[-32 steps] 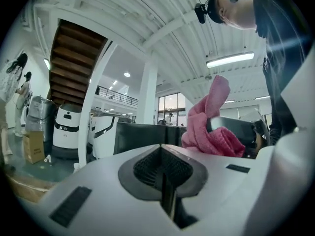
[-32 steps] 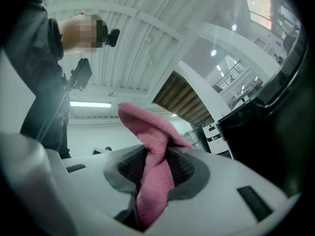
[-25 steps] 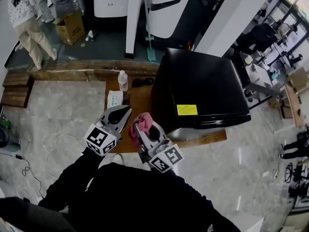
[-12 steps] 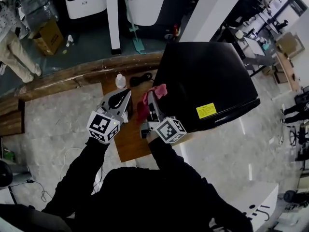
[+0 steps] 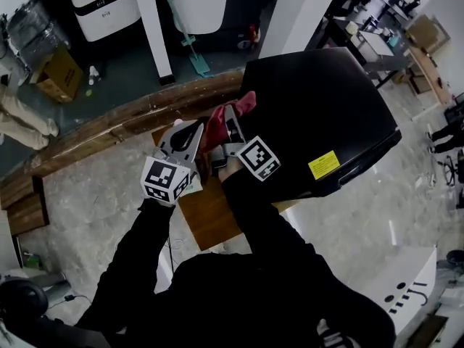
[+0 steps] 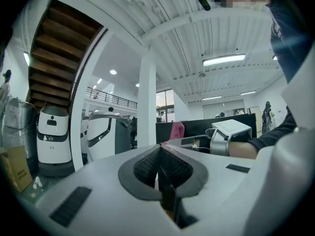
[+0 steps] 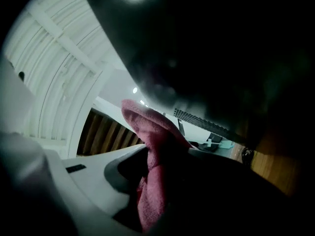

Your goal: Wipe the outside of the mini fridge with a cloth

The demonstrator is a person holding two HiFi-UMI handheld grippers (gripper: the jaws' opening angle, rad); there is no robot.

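Cloth point(image 5: 245, 104), just one, clamped in right tongs point(image 5: 230, 120) at one fridge point(image 5: 319, 107); left tongs point(image 5: 196, 127) closed.

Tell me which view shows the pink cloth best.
The right gripper view: the cloth looms large, clamped between the jaws. The head view shows it small by the mini fridge; the left gripper view shows a distant pink scrap.

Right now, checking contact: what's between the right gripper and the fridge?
The cloth, clamped in the right gripper, before the fridge, as the right gripper view shows.
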